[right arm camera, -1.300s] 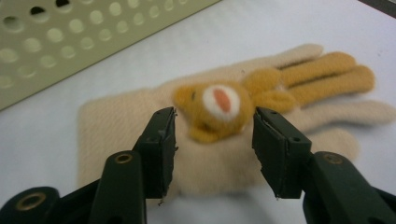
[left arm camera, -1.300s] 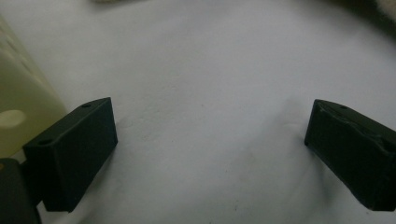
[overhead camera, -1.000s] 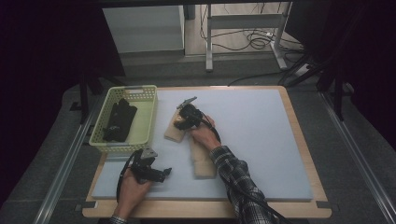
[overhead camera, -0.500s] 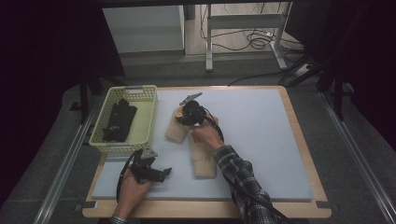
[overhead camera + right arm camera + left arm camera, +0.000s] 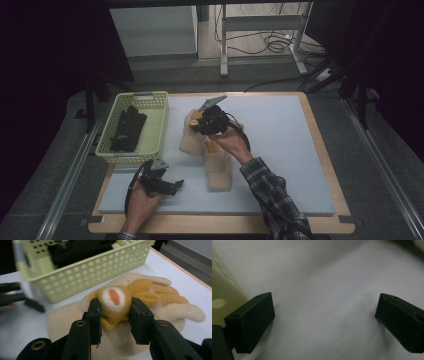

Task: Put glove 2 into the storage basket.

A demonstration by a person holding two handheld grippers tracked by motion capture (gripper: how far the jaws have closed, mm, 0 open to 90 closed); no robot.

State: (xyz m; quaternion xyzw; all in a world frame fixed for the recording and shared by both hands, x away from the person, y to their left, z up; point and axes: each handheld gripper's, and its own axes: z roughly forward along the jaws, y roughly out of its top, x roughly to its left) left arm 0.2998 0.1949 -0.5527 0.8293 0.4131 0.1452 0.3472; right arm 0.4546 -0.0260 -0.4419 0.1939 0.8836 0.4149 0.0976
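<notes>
Fuzzy fleece glove (image 5: 140,302), perforated glossy plastic basket (image 5: 82,277), matt foam mat (image 5: 280,130).

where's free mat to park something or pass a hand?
Free: the mat's right half, from the right gripper to the wooden edge, and the front strip right of the left gripper. Crowded: the left, with the basket and plush gloves close together.

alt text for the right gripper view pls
The right gripper clamps an orange fuzzy patch with a white-and-orange spot on a beige fleece glove, with a pale yellow basket of dark cloth behind it on the white mat.
</notes>
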